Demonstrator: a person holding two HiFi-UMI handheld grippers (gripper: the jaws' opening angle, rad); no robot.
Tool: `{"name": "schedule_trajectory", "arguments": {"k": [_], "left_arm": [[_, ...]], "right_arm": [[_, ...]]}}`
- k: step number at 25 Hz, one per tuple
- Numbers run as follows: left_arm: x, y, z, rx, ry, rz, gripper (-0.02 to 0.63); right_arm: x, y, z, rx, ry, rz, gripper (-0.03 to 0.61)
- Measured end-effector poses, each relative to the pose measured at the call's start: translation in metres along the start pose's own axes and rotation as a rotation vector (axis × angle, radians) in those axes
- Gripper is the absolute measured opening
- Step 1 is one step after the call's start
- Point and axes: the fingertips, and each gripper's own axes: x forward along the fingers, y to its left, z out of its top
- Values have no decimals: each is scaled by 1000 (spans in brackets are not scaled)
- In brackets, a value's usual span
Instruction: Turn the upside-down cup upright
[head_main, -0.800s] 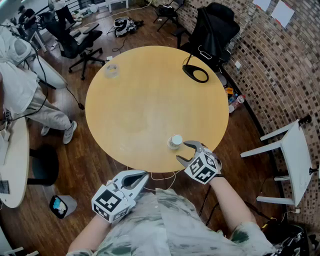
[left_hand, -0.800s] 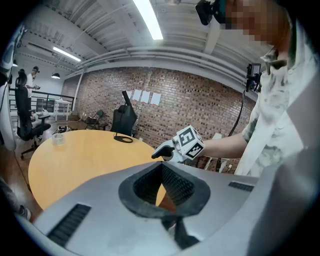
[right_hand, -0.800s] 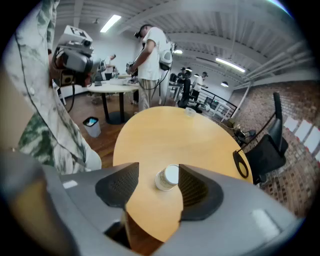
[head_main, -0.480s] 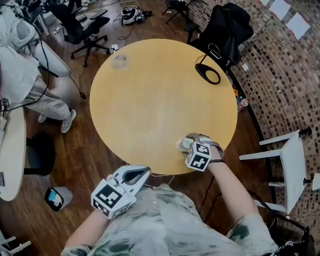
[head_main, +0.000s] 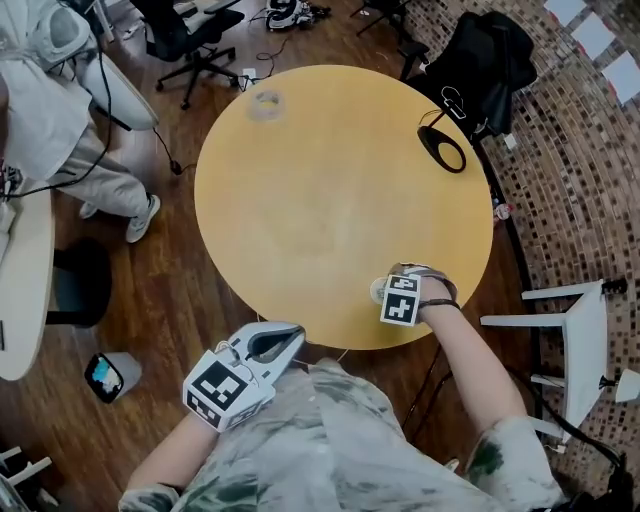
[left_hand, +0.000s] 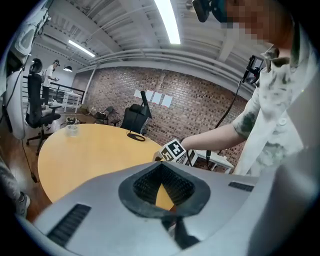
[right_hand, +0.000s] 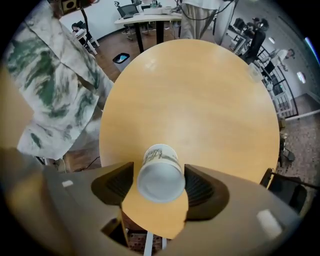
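One table (head_main: 320, 180), two grippers, one cup (right_hand: 160, 156), base up!
The head view buries the cup under the right gripper (right_hand: 159, 184) at the table's near right edge. The right gripper view shows both pads pressed on its sides. The left gripper (head_main: 297, 333) hangs off the near edge, fingers together, empty.
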Motion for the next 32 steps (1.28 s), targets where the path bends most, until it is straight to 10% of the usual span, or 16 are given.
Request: {"name": "schedule_trajectory", "arguments": {"k": [5, 19, 32], "left_arm": [[-2, 6, 0, -25, 11, 21, 5], [21, -19, -6, -7, 52, 31, 5], [28, -36, -10, 5, 106, 55, 5]], "right_arm": [[-3, -2, 5, 15, -41, -1, 273], [-23, -9, 39, 351, -617, -146, 272], [22, -1, 4, 266, -482, -182, 272]]}}
